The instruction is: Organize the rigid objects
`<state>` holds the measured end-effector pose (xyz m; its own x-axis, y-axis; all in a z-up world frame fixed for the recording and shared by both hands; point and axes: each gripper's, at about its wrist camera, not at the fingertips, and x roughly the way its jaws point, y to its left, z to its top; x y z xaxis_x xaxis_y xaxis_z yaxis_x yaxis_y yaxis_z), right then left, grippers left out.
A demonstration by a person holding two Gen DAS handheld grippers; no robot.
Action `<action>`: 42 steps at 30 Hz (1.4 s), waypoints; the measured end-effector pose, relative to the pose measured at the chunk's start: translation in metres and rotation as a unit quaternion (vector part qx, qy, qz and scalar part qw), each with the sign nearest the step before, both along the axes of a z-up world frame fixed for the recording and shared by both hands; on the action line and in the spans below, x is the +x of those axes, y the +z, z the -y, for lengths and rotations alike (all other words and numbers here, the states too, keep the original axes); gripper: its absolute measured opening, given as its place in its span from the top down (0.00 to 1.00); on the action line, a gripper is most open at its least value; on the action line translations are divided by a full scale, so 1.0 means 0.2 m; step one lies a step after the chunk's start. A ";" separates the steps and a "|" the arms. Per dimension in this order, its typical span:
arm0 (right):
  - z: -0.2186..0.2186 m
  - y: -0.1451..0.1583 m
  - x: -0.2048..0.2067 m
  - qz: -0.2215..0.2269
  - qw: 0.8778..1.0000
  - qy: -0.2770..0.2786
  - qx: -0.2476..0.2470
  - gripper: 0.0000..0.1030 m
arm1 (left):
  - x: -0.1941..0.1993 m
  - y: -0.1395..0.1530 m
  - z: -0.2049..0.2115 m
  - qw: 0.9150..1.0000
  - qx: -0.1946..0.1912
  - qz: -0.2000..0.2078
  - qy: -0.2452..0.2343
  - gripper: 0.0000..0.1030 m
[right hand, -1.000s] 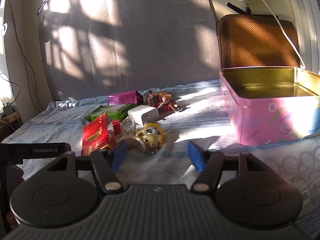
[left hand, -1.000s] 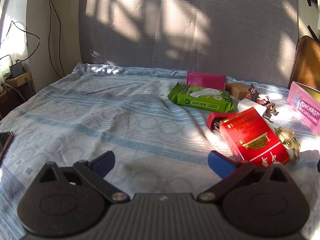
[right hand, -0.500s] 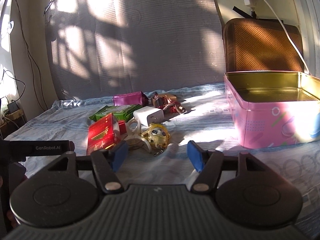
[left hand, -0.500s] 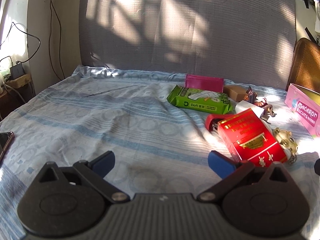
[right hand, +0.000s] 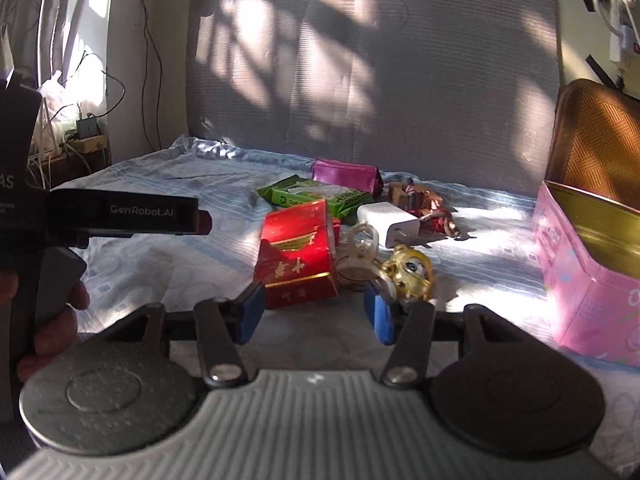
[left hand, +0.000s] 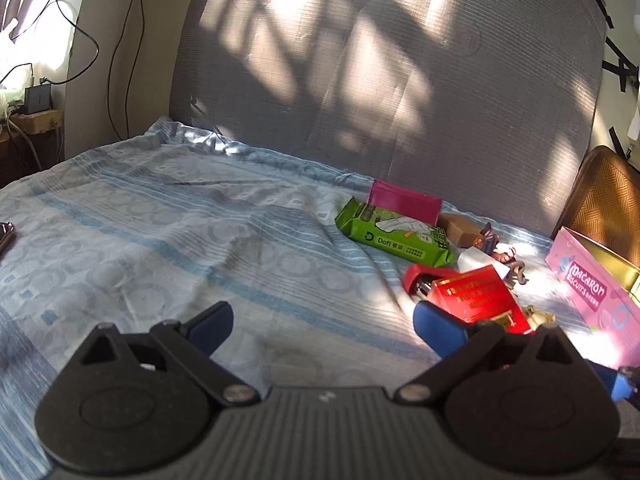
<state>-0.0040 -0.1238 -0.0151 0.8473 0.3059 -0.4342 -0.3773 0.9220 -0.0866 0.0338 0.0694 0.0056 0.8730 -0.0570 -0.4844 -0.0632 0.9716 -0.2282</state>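
A pile of small objects lies on the blue bedsheet: a red box [right hand: 298, 254] [left hand: 476, 300], a green wipes pack [left hand: 394, 236] [right hand: 316, 198], a magenta pouch [right hand: 346, 174] [left hand: 404, 202], a white charger [right hand: 388, 222], a golden figure keychain [right hand: 410, 274] and a red stapler [left hand: 420, 278]. An open pink tin [right hand: 580, 276] [left hand: 592, 292] stands at the right. My right gripper [right hand: 316, 314] is open and empty, just short of the red box and keychain. My left gripper [left hand: 324, 326] is open and empty, left of the pile; its body shows in the right wrist view [right hand: 120, 212].
A grey padded headboard [left hand: 380, 80] backs the bed. A brown woven lid or chair back [right hand: 596, 140] rises behind the tin. Cables and a power strip [right hand: 88, 136] sit off the bed's left side. A dark phone edge [left hand: 5, 234] lies at far left.
The right gripper has moved forward and left, closer to the red box and keychain. The left gripper has tilted and shifted slightly; both stay open.
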 end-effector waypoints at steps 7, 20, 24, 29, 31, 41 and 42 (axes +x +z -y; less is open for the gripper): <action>-0.07 -0.03 0.18 -0.045 0.999 -0.018 -0.022 0.42 | -0.02 0.00 0.03 1.000 0.014 0.015 -0.011 0.03; 0.65 -0.05 -0.52 -0.088 0.986 -0.117 0.074 0.34 | -0.08 0.06 0.54 0.952 0.008 -0.034 -0.305 0.15; 0.64 -0.06 -0.60 -0.061 0.989 -0.109 0.074 0.31 | -0.16 0.07 0.84 0.915 0.048 -0.057 -0.398 0.19; 0.58 -0.08 -0.57 -0.056 0.993 -0.089 0.052 0.27 | -0.13 0.02 0.86 0.914 0.056 -0.101 -0.389 0.29; 0.58 -0.10 -0.52 -0.062 0.993 -0.076 0.060 0.28 | -0.11 -0.02 0.82 0.905 0.014 -0.133 -0.403 0.38; 0.86 0.19 -0.40 0.084 0.975 -0.189 0.078 0.54 | -0.03 0.43 1.22 0.898 0.048 0.004 -0.437 0.45; 0.90 0.22 -0.36 0.095 0.972 -0.202 0.072 0.54 | 0.01 0.45 1.28 0.898 0.050 0.012 -0.438 0.45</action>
